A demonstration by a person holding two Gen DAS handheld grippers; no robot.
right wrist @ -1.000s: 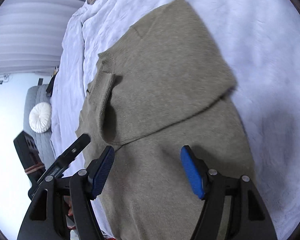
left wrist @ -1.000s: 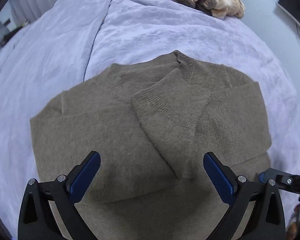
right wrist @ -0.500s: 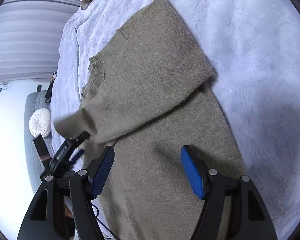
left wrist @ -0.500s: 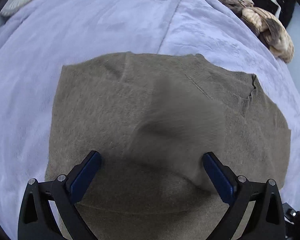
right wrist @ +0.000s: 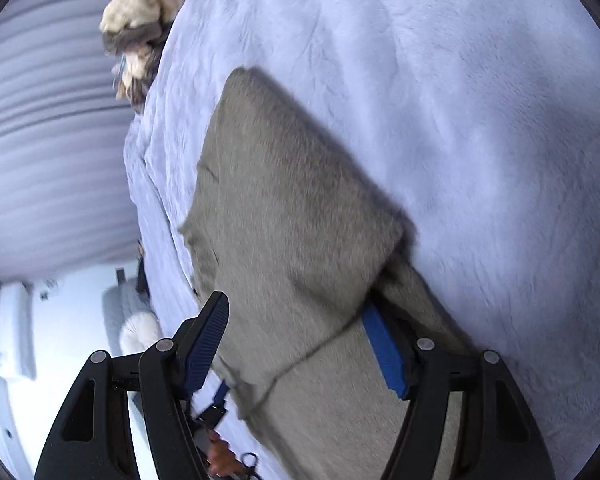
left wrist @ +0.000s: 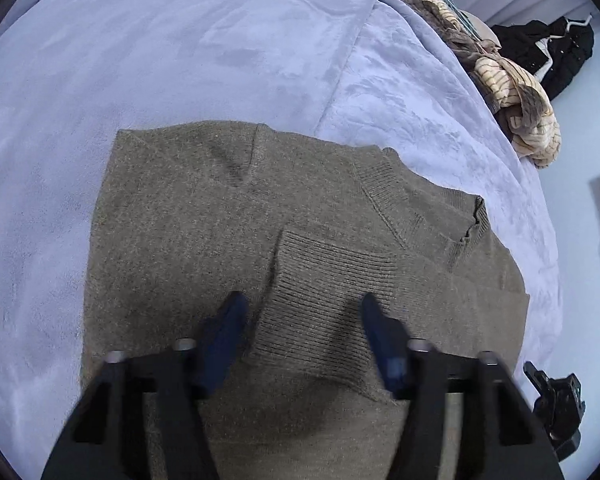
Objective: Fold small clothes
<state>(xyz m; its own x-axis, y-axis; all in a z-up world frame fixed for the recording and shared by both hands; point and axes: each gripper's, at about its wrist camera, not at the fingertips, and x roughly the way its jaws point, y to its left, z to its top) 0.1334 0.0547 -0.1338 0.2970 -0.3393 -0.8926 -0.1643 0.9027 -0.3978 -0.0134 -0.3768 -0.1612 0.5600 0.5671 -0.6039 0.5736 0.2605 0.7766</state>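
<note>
- Bed (left wrist: 180,60) covered by a pale lilac plush blanket (right wrist: 480,120); a seam or fold in it runs up from the sweater's far edge.
- Olive-brown knit sweater (left wrist: 172,220) lies flat on the blanket, in the near half of the left wrist view, partly folded: straight edge on its left, ribbed collar (left wrist: 384,184) toward the far right.
- A sleeve is laid across the body, its ribbed cuff (left wrist: 324,280) lying between the blue pads of the left hand-held gripper (left wrist: 300,320).
- Left hand-held gripper: jaws have just been closing, now partly narrowed and blurred. The cuff sits between them. Left pad (left wrist: 226,336) looks close to the cuff's edge; whether the pads actually press on the knit, cannot tell.
- Right hand-held gripper (right wrist: 300,344): jaws have also just been closing, about half spread. Sweater fabric (right wrist: 292,220) runs between them, with a folded layer (right wrist: 300,184) on top, reaching right down to the right pad (right wrist: 384,348). Left pad (right wrist: 204,340) stands off the sweater's edge, out over the side of the bed. No firm pinch visible.
- Far right of the left wrist view: a heap of cream and brown knitwear (left wrist: 512,92) at the bed's edge, a black garment (left wrist: 548,52) beyond it.
- Pale ribbed curtain (right wrist: 52,140) beyond the bed.
</note>
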